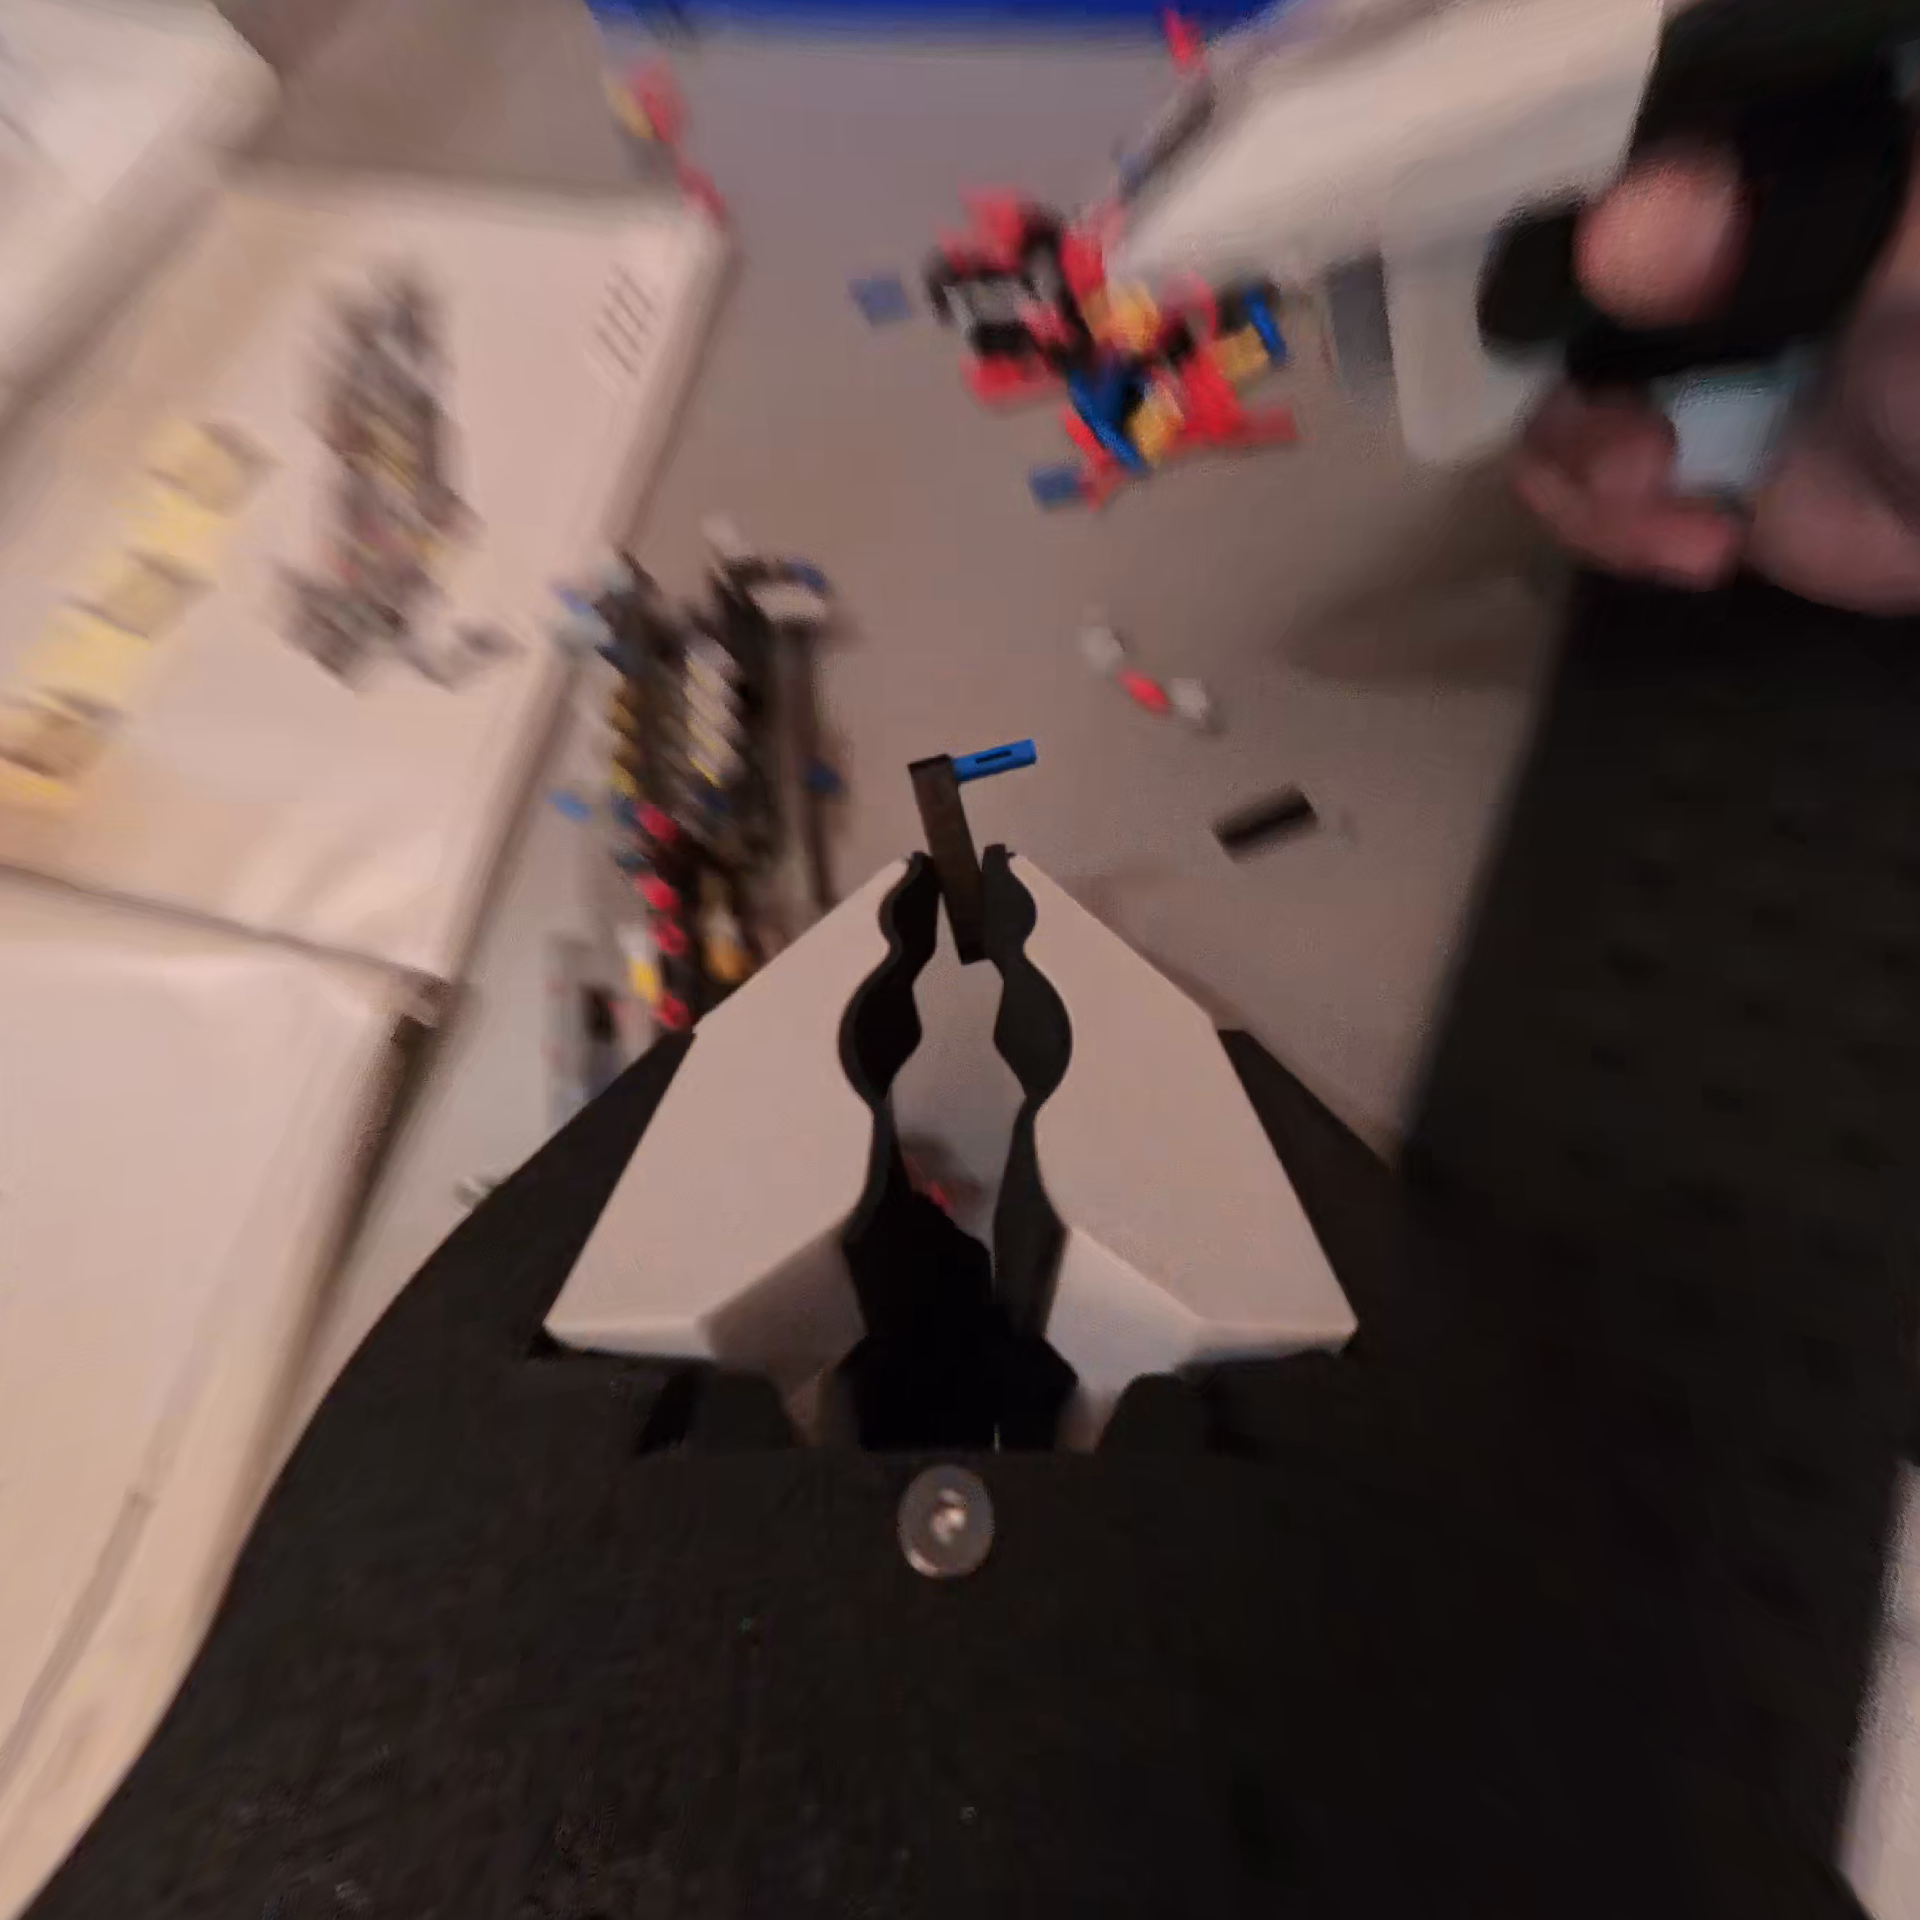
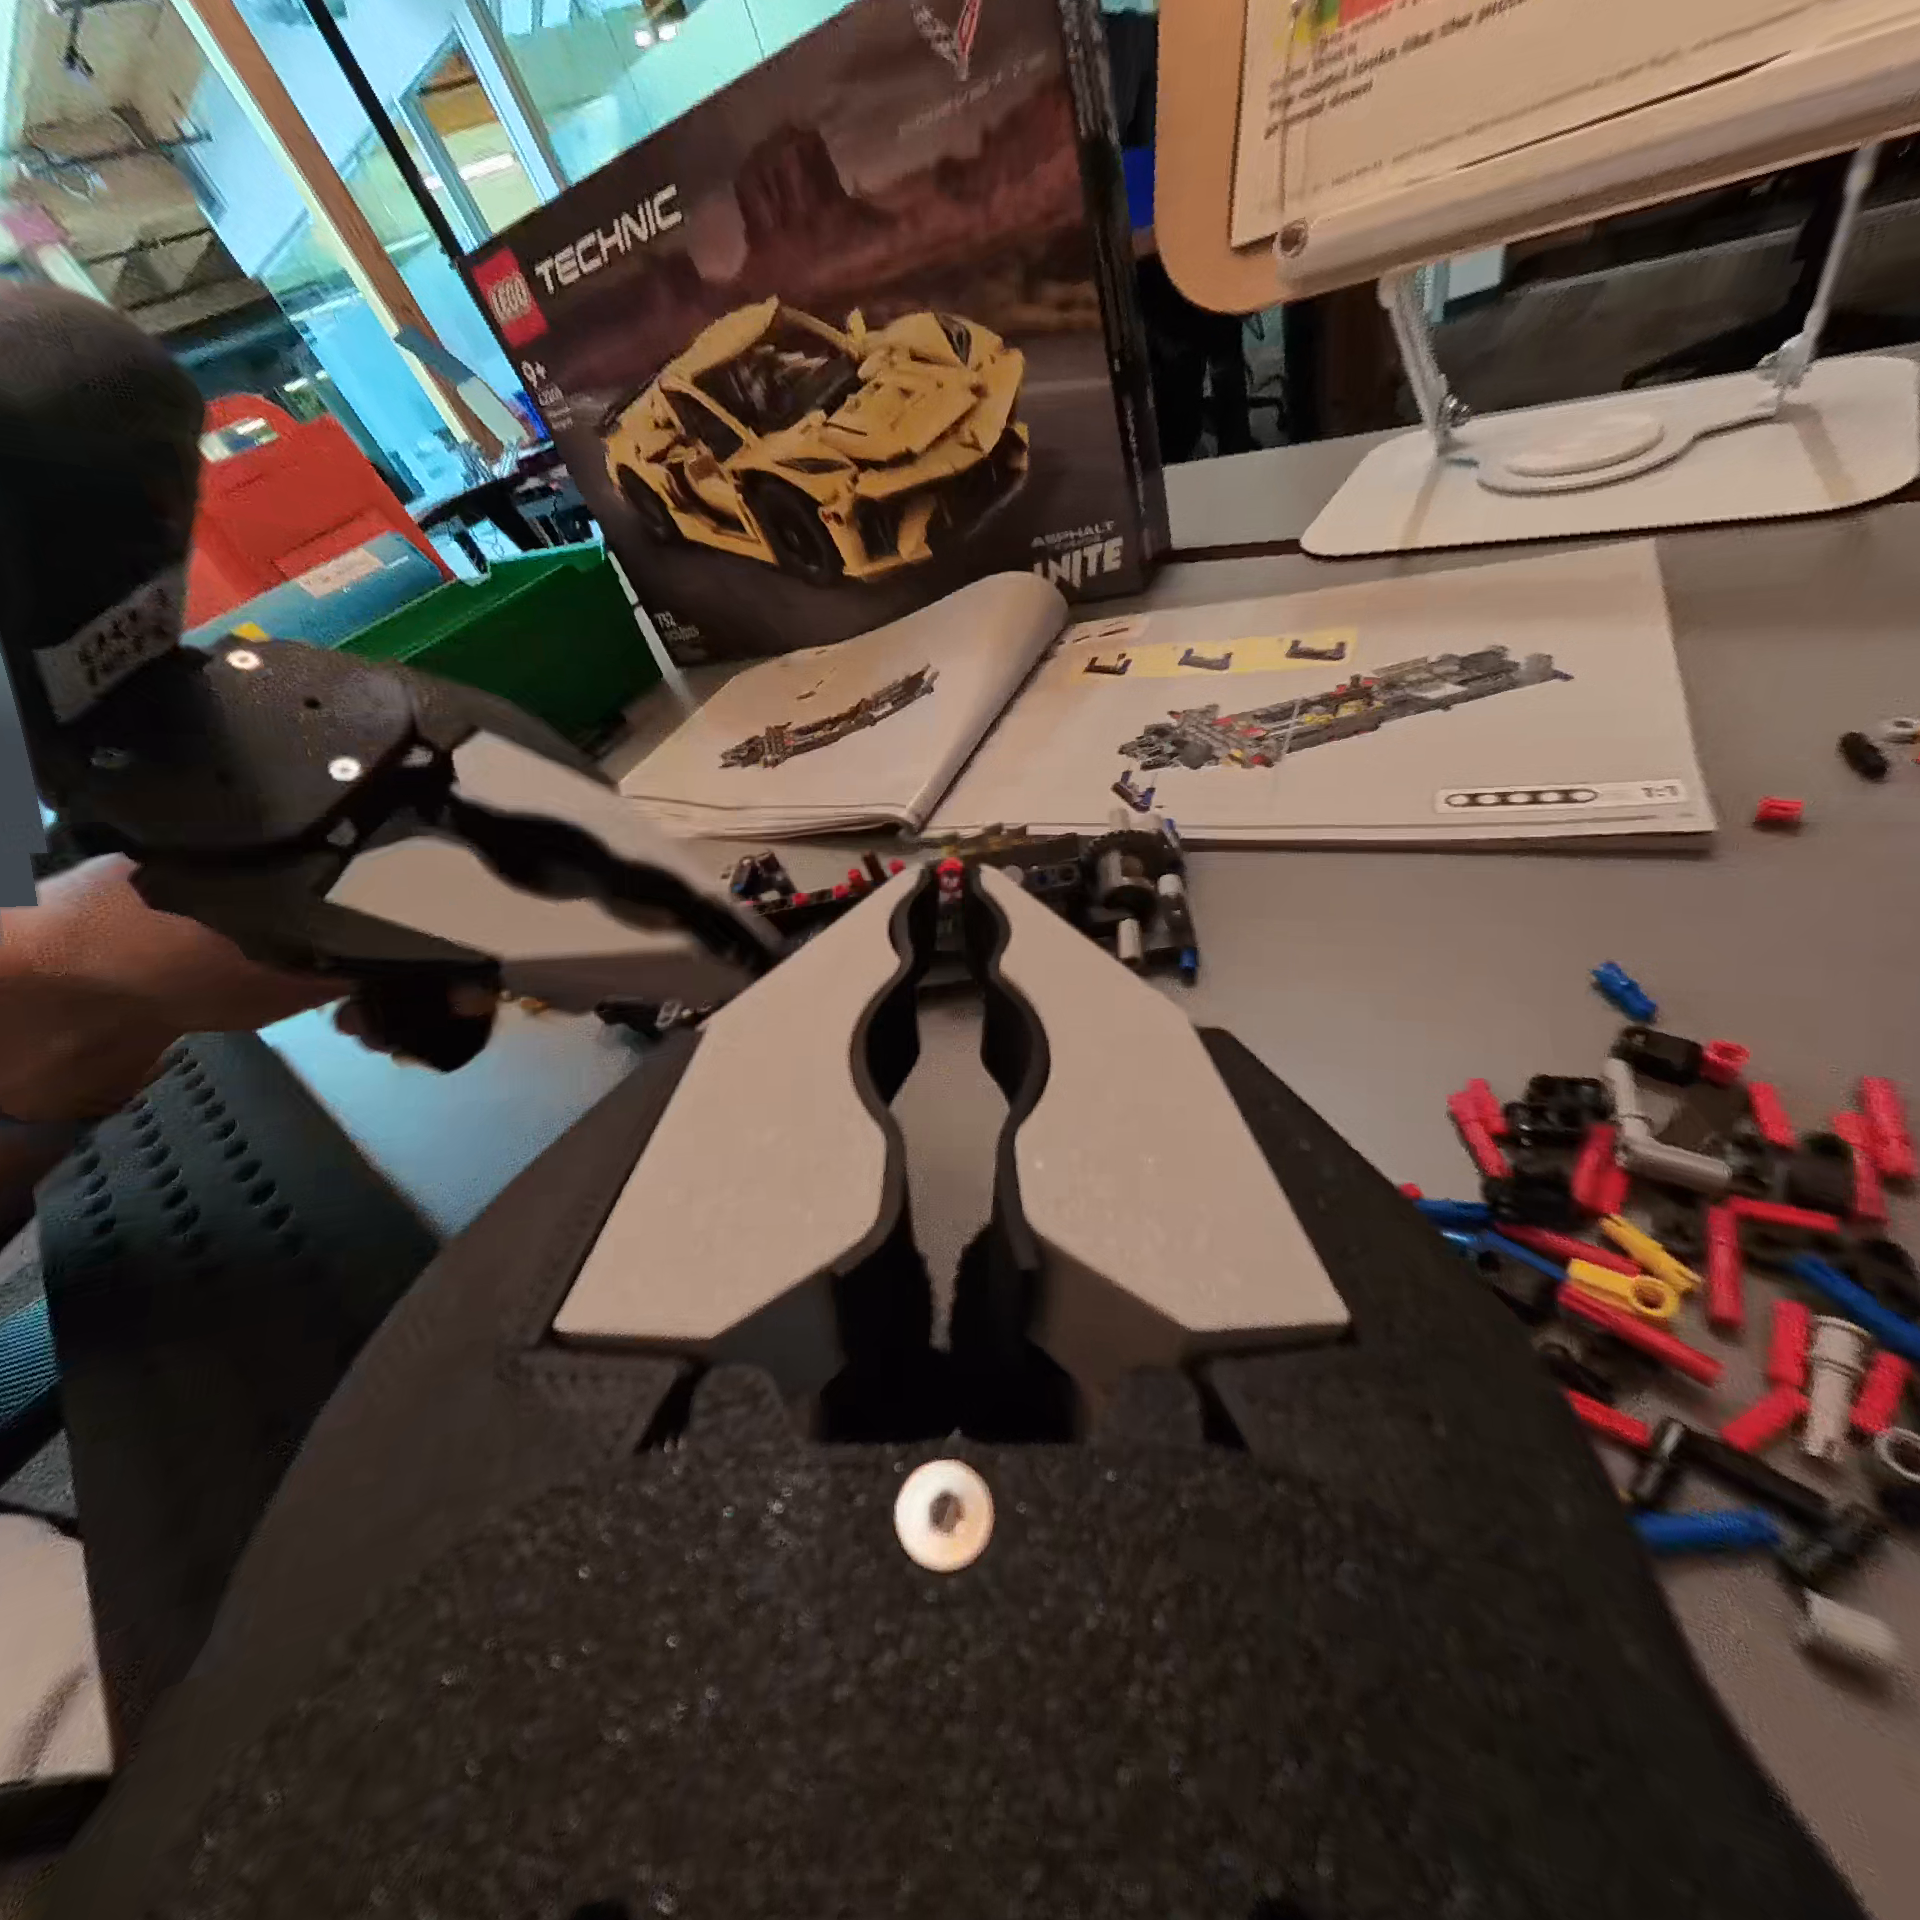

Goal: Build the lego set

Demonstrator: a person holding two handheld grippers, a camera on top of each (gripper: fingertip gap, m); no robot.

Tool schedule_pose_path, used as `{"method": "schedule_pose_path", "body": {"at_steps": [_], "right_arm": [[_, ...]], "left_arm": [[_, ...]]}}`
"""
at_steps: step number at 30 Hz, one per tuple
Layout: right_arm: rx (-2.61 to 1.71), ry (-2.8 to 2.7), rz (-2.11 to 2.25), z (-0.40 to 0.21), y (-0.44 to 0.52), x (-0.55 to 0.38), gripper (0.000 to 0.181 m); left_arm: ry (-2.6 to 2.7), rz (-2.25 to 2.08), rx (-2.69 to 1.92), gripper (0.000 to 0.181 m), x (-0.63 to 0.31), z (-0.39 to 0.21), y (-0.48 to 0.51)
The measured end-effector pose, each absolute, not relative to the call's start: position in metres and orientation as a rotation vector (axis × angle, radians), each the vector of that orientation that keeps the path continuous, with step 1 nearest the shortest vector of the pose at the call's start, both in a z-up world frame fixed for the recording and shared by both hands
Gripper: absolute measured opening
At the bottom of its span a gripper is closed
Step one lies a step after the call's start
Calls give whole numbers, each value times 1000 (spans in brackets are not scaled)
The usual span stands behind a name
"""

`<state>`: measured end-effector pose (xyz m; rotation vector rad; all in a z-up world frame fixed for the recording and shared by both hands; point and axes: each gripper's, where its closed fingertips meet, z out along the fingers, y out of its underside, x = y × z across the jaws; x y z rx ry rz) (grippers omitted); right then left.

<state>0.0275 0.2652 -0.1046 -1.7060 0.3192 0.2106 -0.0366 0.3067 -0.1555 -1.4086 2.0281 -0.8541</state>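
In the left wrist view, which is blurred, my left gripper [image 1: 961, 868] is shut on a dark beam [image 1: 948, 831] that stands up out of the tips, with a blue pin [image 1: 1000, 755] in its top end. The partly built black chassis [image 1: 717, 748] lies on the table ahead to the left. In the right wrist view my right gripper [image 2: 951, 888] is almost shut, and a small red and black piece [image 2: 948, 875] sits in the narrow gap. The chassis [image 2: 1132, 894] lies just beyond the tips. The left gripper [image 2: 743, 940] reaches in from the left, held by a hand.
A pile of red, blue, yellow and black loose pieces [image 2: 1704, 1247] lies at the right, also in the left wrist view [image 1: 1122, 343]. An open instruction booklet [image 2: 1299, 717], the set's box [image 2: 831, 395] and a white stand base [image 2: 1610, 457] are behind. A black piece [image 1: 1262, 821] lies alone. There is about 10 cm between the tips of the two grippers. The left tips stand about 9 cm off the black piece [image 1: 1262, 821].
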Motion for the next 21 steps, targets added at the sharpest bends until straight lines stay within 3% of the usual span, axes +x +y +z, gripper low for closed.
{"method": "schedule_pose_path", "body": {"at_steps": [5,11,15,16,18,21], "right_arm": [[-1587,302,338,-90,258,28,3],[-1600,191,302,-88,258,11,3],[-1579,208,342,-86,257,13,3],[-1570,213,351,-85,256,14,3],[-1561,220,366,-84,255,15,3],[-1564,215,372,-85,255,14,3]], "left_arm": [[2334,-563,-1403,7,-85,-196,298],[2372,-595,-1486,7,-94,-208,286],[2369,-630,-1537,25,-92,-208,286],[2357,-658,-1554,24,-90,-208,286],[2322,-673,-1553,7,-87,-208,289],[2315,-676,-1508,7,-87,-209,289]]}}
